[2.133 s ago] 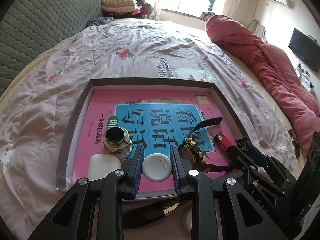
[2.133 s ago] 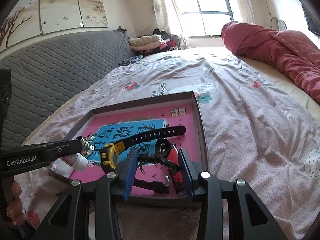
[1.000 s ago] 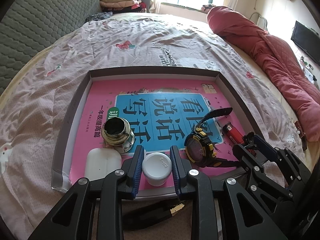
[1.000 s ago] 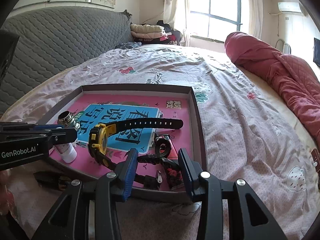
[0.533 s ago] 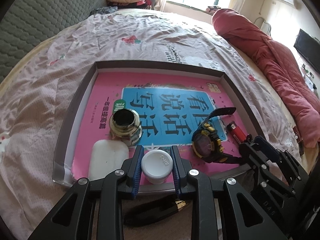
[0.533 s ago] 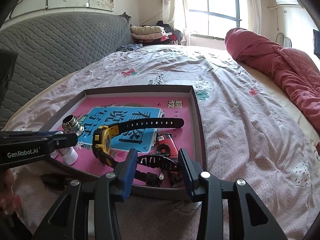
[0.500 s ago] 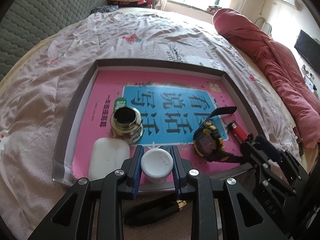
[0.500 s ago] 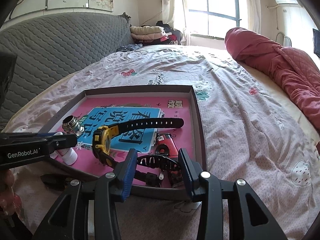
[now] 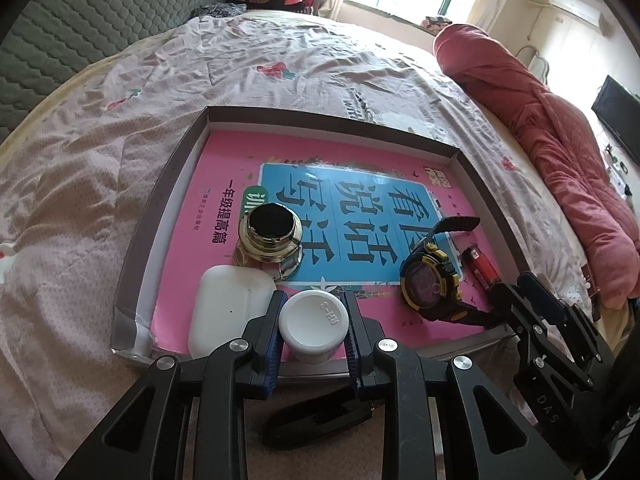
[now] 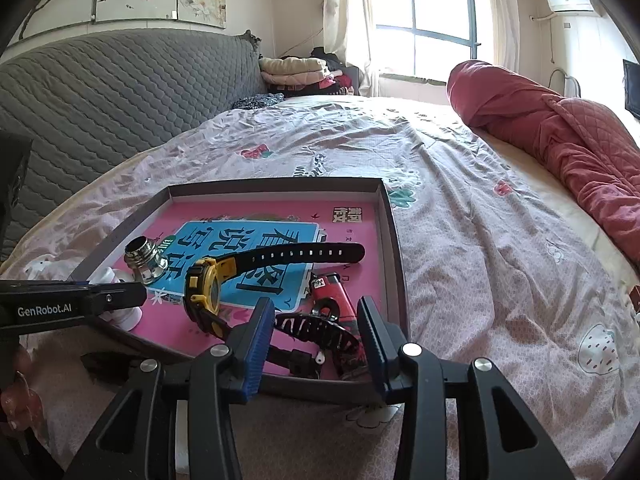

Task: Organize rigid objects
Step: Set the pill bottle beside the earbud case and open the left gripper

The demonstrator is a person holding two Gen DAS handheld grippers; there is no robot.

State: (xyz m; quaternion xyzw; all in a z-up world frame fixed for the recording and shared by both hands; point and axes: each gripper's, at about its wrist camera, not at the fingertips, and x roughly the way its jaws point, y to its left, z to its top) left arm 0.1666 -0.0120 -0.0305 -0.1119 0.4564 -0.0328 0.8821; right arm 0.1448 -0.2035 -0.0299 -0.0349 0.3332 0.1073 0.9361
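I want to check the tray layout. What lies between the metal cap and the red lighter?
The yellow-and-black watch lies between the metal cap and the red lighter, on the pink book. The left wrist view shows it best.

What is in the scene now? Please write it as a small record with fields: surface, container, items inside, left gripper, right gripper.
surface: bed with a pink patterned sheet
container: shallow brown tray lined with a pink book
items inside: metal cap, white earbud case, yellow and black watch, red lighter, black hair claw
left gripper: shut on the white bottle, at the tray's near edge
right gripper: jaws apart on either side of the hair claw, pads not pressing it
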